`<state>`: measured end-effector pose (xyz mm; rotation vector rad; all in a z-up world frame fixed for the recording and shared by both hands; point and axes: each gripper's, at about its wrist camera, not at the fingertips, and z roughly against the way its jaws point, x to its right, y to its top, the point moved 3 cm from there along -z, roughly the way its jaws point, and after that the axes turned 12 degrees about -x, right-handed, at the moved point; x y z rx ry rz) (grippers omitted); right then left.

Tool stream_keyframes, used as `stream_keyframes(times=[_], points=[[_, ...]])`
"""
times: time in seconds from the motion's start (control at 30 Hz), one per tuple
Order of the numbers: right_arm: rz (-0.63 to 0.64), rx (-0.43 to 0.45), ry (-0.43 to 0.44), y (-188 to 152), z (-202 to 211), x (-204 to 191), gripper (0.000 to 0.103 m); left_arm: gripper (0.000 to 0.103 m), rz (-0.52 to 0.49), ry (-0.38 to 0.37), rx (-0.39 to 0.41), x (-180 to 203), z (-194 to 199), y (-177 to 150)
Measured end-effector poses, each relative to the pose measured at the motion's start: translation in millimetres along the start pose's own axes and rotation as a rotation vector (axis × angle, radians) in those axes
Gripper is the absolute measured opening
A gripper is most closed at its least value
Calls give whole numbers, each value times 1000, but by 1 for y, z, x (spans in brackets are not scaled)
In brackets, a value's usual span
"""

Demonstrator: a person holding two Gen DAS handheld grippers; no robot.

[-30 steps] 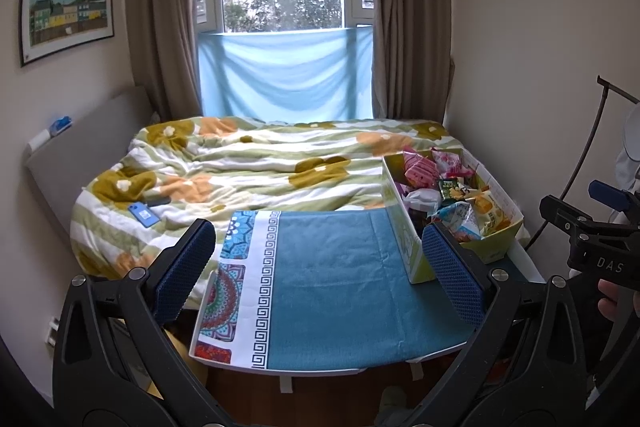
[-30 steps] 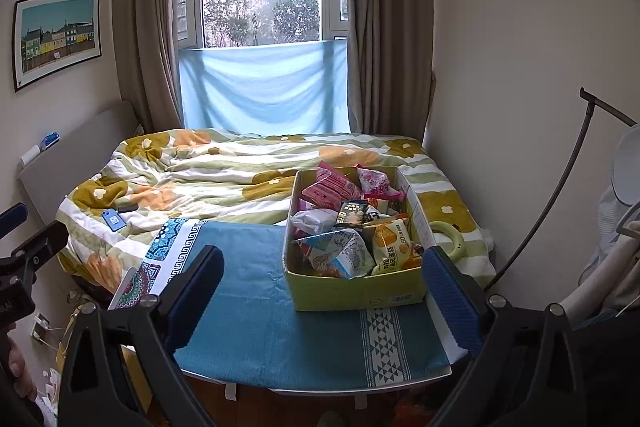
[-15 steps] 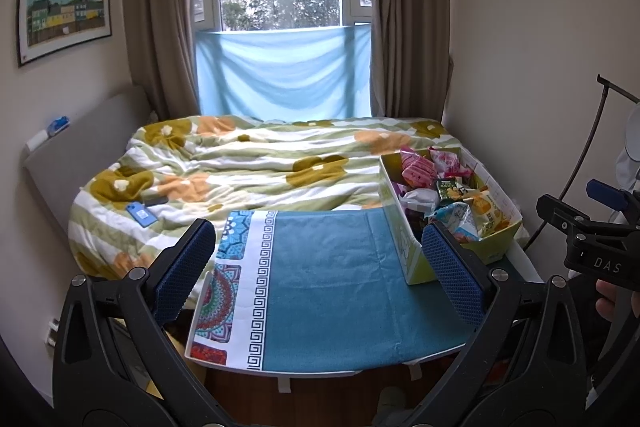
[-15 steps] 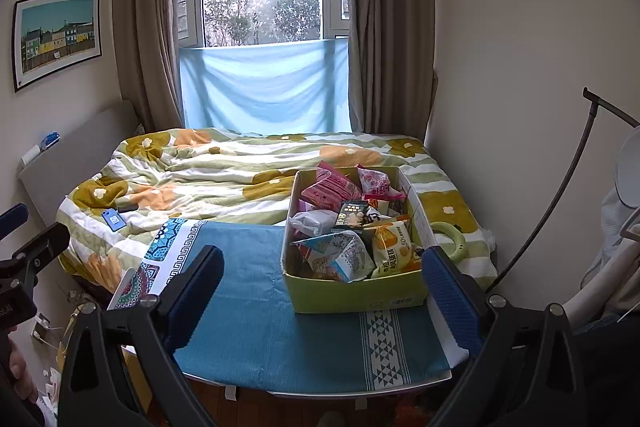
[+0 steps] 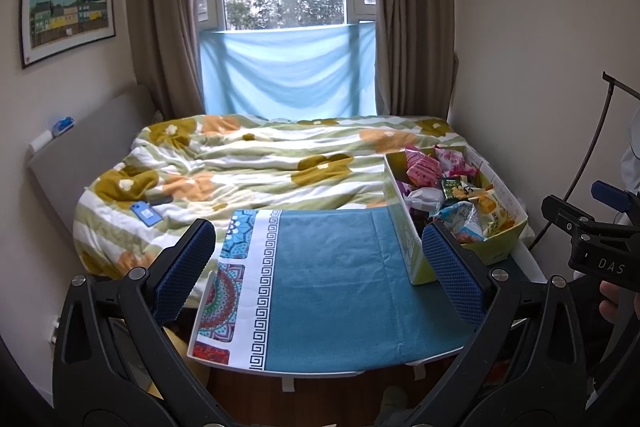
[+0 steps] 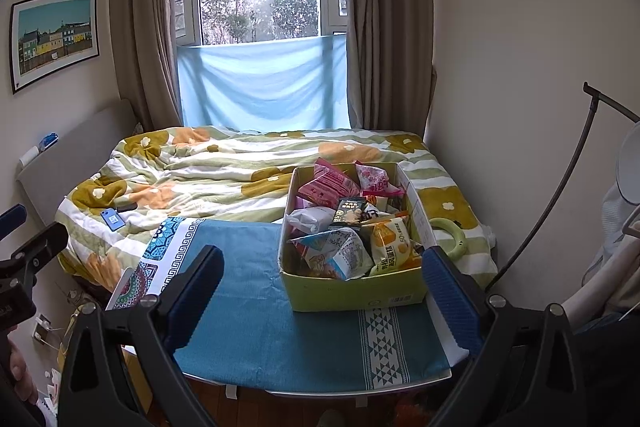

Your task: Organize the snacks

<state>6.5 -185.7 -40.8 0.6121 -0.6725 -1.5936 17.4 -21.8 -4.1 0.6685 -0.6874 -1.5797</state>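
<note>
A yellow-green cardboard box [image 6: 360, 291] full of snack packets [image 6: 340, 255] stands on the right part of a small table with a teal cloth [image 6: 248, 299]. The box also shows in the left wrist view [image 5: 416, 259] with its snacks [image 5: 456, 215]. My left gripper [image 5: 318, 275] is open and empty, held before the table's near edge. My right gripper [image 6: 320, 291] is open and empty, held in front of the box. Each gripper shows at the edge of the other's view.
The table [image 5: 280, 369] stands at the foot of a bed with a flowered duvet [image 5: 248, 167]. A blue phone [image 5: 145, 214] lies on the duvet at the left. A green ring [image 6: 450, 233] lies right of the box. A lamp stand [image 6: 560, 195] rises at the right wall.
Both grippers have shifted only slightly; the views are nearly the same. Both stay open and empty.
</note>
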Motion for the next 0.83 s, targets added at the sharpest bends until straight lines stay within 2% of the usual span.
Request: stream_keyframes(times=[0.43, 0.83], points=[[-8, -2, 2, -2, -1, 5, 99, 103, 12, 50, -12, 2, -2, -3], [-4, -13, 11, -4, -5, 2, 99, 103, 34, 4, -14, 0, -4, -4]])
